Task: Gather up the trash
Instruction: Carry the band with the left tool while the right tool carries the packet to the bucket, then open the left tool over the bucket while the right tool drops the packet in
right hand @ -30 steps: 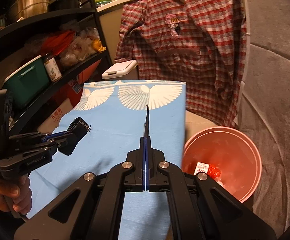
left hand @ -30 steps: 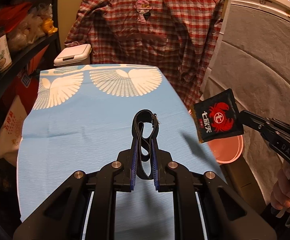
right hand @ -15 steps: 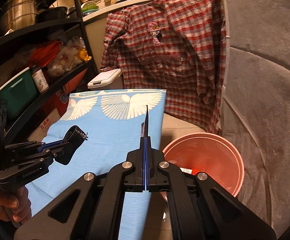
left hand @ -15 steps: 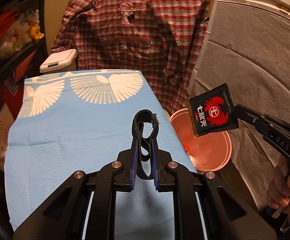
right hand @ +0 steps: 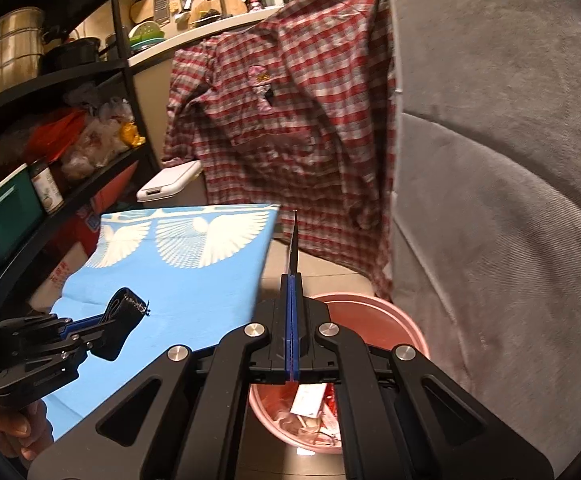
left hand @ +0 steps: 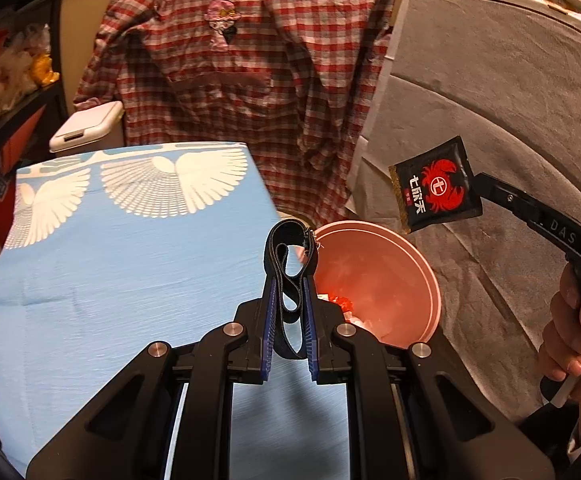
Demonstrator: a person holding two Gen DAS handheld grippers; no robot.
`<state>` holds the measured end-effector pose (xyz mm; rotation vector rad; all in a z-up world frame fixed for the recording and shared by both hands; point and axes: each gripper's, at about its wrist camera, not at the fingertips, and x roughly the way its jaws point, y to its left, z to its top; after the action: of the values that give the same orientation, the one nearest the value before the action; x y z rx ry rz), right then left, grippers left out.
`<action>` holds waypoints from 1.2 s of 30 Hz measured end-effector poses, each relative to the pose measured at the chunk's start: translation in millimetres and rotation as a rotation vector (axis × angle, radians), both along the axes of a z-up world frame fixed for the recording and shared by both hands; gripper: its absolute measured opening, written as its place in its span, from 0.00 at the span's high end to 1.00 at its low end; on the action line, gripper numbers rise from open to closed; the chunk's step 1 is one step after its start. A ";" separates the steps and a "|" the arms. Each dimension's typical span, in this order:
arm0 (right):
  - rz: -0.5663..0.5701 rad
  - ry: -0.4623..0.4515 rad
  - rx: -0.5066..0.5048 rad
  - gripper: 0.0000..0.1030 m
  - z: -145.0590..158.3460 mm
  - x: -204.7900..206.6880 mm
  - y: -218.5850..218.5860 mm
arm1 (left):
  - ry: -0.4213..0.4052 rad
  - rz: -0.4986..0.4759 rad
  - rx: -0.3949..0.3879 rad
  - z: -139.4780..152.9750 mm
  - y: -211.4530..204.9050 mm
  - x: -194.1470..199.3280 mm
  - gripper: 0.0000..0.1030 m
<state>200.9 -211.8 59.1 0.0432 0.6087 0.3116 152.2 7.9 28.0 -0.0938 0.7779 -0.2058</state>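
Note:
In the left wrist view my left gripper [left hand: 290,286] is shut on a folded black strap loop [left hand: 275,248], held at the right edge of the blue cloth-covered table [left hand: 110,260]. To the right, my right gripper [left hand: 479,186] is shut on a black sachet with a red crab [left hand: 436,184], which hangs above the far rim of the pink bin [left hand: 418,264]. The right wrist view shows the sachet [right hand: 294,240] edge-on between the closed pads of my right gripper [right hand: 292,280], over the pink bin [right hand: 408,330] with wrappers [right hand: 310,404] in it. My left gripper [right hand: 108,320] holds the strap [right hand: 126,310] at the left.
A red plaid shirt [left hand: 250,80] hangs behind the table and bin. Grey upholstery [right hand: 490,200] rises at the right. A black shelf [right hand: 70,68] with pots, jars and bags stands at the left, with a white lidded box [left hand: 86,126] beside it.
Both grippers have moved right with their loads, off the blue cloth toward the pink bin. The bin now lies below the sachet and just past the strap.

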 end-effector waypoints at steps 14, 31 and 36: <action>-0.043 0.047 -0.040 1.00 -17.8 14.8 -18.0 | 0.042 -0.053 -0.015 -17.6 -61.4 33.5 0.87; -0.083 0.072 -0.095 1.00 -34.2 28.8 -28.3 | 0.051 -0.052 -0.004 -30.4 -96.7 56.6 0.85; -0.107 0.092 -0.110 0.72 -38.5 32.2 -32.9 | 0.035 -0.029 0.005 -27.8 -97.4 58.3 0.62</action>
<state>233.1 -244.7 20.6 -0.0158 0.7114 0.1722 210.5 -89.5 0.2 -0.0815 0.8146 -0.2306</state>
